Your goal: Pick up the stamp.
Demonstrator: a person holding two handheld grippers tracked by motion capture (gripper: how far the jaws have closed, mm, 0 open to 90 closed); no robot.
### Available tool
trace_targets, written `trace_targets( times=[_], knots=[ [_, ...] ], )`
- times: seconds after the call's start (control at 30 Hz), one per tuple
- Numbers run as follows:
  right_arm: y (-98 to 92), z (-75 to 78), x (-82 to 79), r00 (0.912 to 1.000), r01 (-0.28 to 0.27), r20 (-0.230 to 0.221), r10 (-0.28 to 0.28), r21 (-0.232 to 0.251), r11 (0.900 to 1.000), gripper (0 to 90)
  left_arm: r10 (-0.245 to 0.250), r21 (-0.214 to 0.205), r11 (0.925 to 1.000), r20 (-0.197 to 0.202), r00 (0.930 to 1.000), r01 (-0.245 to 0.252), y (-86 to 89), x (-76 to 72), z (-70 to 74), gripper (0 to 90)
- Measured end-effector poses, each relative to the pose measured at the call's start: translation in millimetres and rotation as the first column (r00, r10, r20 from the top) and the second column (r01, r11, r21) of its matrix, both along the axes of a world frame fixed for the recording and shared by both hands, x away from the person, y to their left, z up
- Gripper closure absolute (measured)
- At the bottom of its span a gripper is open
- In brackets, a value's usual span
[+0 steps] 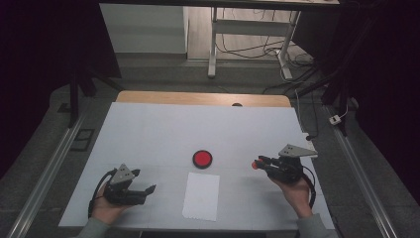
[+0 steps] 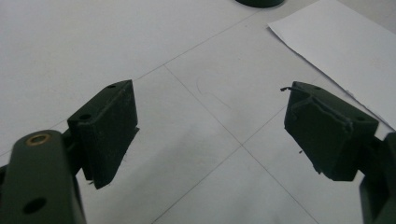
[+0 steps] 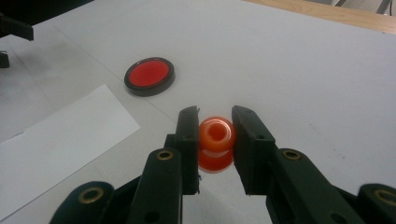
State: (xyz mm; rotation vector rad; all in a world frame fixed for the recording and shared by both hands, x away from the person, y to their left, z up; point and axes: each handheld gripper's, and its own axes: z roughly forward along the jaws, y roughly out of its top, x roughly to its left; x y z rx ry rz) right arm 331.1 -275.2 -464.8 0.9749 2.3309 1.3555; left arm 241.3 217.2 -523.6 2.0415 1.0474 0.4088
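While our right claw clenches an orange spool above the table, at four o'clock from the red-topped disc, our left claw rests released at eight o'clock.

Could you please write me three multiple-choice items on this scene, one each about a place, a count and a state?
1. Where does the red ink pad lie?
A. Beyond the sheet of paper
B. On the paper
C. At the table's far edge

2. How many sheets of paper lie on the table?
A. One
B. Two
C. Three

3. How stands the right gripper?
A. Open and empty
B. Shut on the orange stamp
C. Lying on the paper

Key: 1 A, the pad sits just past the sheet's far edge; 2 A, a single sheet shows; 3 B, both jaws press the stamp.
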Motion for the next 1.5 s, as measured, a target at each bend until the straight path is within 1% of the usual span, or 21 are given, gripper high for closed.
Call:
trace_targets(
  times=[0.43, 0.63, 0.8, 1.03, 1.5],
  knots=[
    [9.8, -2.3, -1.7, 0.9998, -0.020, 0.005, 0.020, -0.002, 0.9998, 71.4, -0.003, 0.001, 1.0000, -0.002, 1.0000, 0.003, -0.3, 0.1, -0.1, 17.8],
    [17.1, -0.4, -4.3, 0.9992, -0.039, 0.012, 0.039, 0.005, 0.9992, 71.4, -0.004, 0.002, 1.0000, 0.000, 1.0000, 0.004, -0.3, -0.1, 0.0, 17.8],
    [23.7, 1.2, -6.7, 0.9982, -0.056, 0.018, 0.056, -0.003, 0.9984, 71.4, -0.004, 0.005, 1.0000, -0.002, 1.0000, 0.004, -0.5, 0.1, -0.1, 17.8],
    [32.4, 1.6, -9.3, 0.9967, -0.078, 0.023, 0.078, -0.001, 0.9970, 71.4, -0.006, 0.004, 1.0000, -0.003, 1.0000, 0.006, -0.7, 0.3, -0.3, 17.8],
    [46.6, -1.9, -11.4, 0.9939, -0.108, 0.020, 0.109, -0.009, 0.9941, 71.4, -0.008, 0.004, 1.0000, -0.003, 1.0000, 0.008, -1.2, 0.2, -0.1, 17.8]
  ],
)
